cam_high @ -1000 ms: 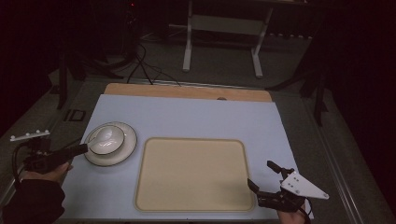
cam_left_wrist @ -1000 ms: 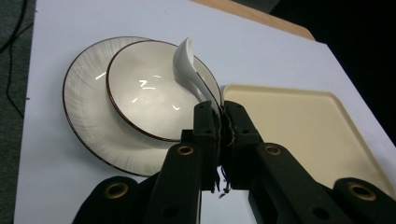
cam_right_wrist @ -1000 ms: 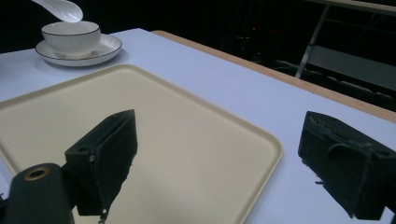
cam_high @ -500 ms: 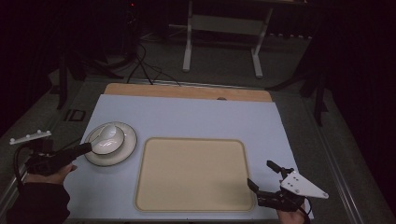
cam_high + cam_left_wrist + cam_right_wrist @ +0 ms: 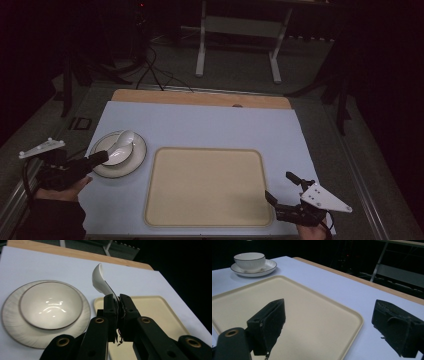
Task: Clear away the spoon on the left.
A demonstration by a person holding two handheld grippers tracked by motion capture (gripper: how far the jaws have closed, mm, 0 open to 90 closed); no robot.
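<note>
Your left claw [image 5: 117, 315] is clamped on the handle of a white spoon [image 5: 100, 280], whose scoop sticks out ahead of the jaws and is raised off the table [image 5: 210, 125]. In the high view the spoon's scoop sits over the bowl [image 5: 116, 148], which stands on a saucer [image 5: 134, 162] just ahead of that claw. If you mean to carry the spoon away, lift it straight up first so it clears the bowl's rim, and keep your grip steady: the jaws hold only the thin end of the handle, so a quick twist could let it swivel.

Your right claw [image 5: 329, 325] stands wide open and holds nothing; the near corner of the tray [image 5: 312, 322] lies right under and ahead of it.

The bowl looks empty apart from the spoon above it, and the tray is bare.
</note>
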